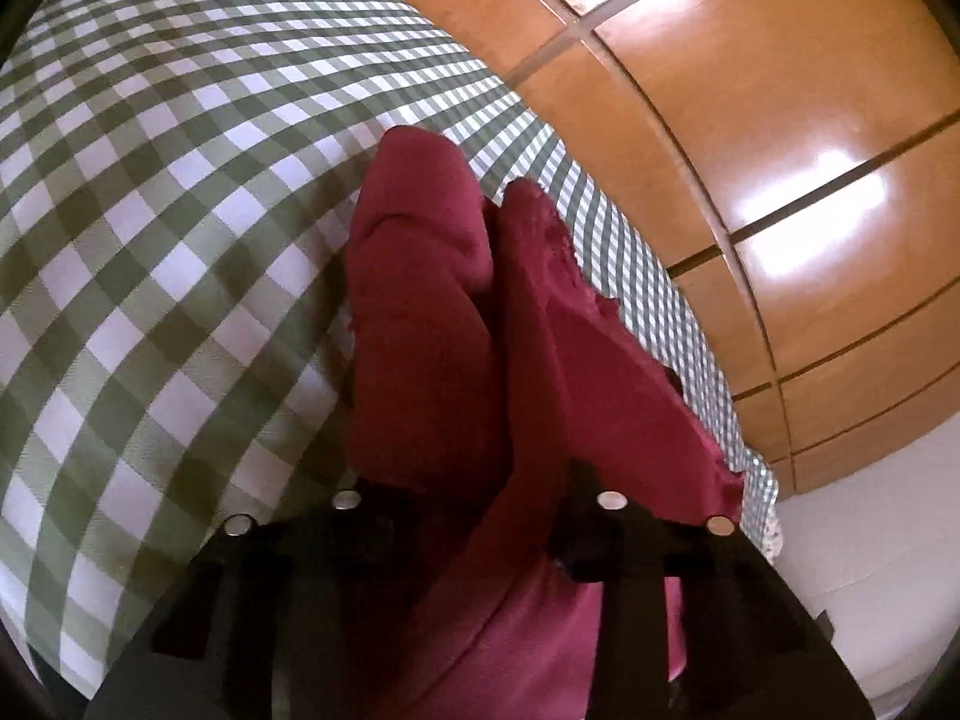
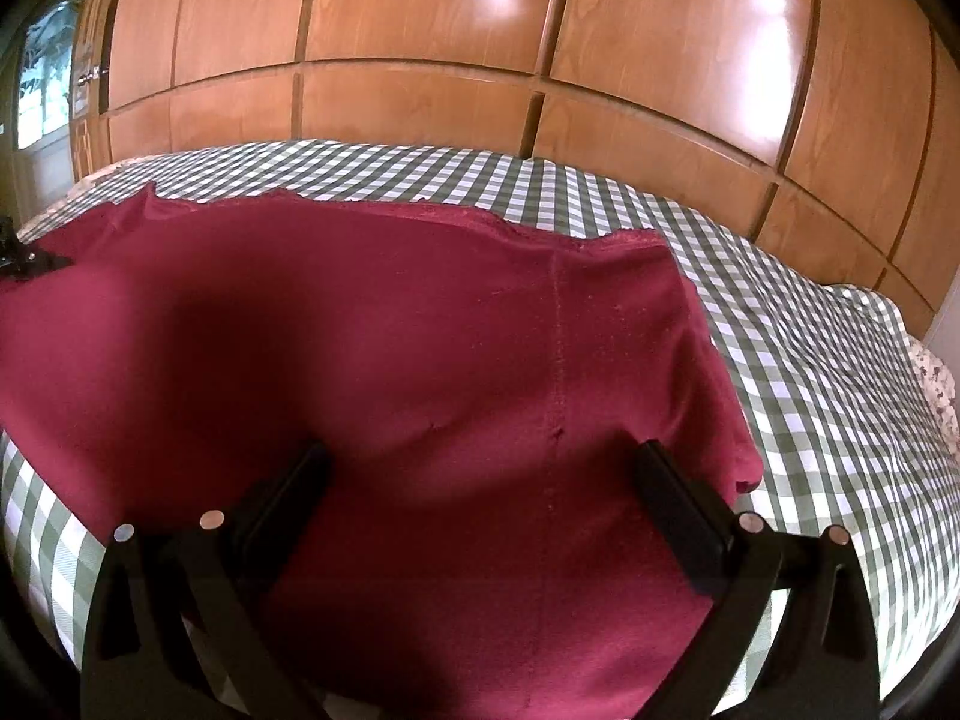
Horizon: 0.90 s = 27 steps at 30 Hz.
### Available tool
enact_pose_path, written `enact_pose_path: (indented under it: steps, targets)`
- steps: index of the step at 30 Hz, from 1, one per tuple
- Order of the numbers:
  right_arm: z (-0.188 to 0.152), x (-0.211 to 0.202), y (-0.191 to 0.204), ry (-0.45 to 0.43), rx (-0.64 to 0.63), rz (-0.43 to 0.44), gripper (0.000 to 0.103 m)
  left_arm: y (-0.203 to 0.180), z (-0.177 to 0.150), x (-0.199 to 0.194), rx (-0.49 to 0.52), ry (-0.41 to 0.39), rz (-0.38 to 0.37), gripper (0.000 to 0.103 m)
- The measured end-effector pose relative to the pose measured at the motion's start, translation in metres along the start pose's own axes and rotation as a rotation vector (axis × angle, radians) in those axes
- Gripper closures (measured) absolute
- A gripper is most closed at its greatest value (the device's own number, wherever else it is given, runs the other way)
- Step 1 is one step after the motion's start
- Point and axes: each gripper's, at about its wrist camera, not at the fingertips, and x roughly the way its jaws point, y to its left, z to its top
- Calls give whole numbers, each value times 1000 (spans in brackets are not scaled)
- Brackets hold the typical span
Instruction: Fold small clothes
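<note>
A bed [image 2: 810, 360] spreads under a green-and-white checked cover [image 1: 150, 210]; a floral-patterned edge [image 2: 936, 384] peeks out at its far right corner; behind it runs a glossy orange-brown wooden wardrobe [image 2: 420, 18] with panelled doors, bright patches of light reflected on them; a window [image 2: 42, 78] shows at far left with greenery outside; a white wall [image 1: 870, 540] meets the wardrobe.

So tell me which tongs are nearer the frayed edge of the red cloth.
Left. The left tongs grip the red cloth beside its frayed edge; the right tongs hang open over the middle, well short of it.
</note>
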Motion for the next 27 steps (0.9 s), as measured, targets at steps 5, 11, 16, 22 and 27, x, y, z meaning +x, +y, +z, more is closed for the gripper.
enact_pose_path:
  steps: [5, 11, 16, 22, 27]
  targets:
    - [3, -1, 0, 22, -1, 1, 2, -29, 1, -18, 94, -58, 10, 74]
    - [16, -14, -9, 29, -55, -50, 2, -66, 7, -32, 179, -107, -25, 74]
    - [13, -27, -35, 29, -25, -97, 2, -92, 8, -43, 240, -127, -65, 74]
    - [2, -30, -71, 70, 71, -175, 2, -120, 6, -50, 310, -136, -98, 74]
    - [-15, -17, -93, 158, 215, -119, 2, -148, 2, -45, 379, -111, -123, 76]
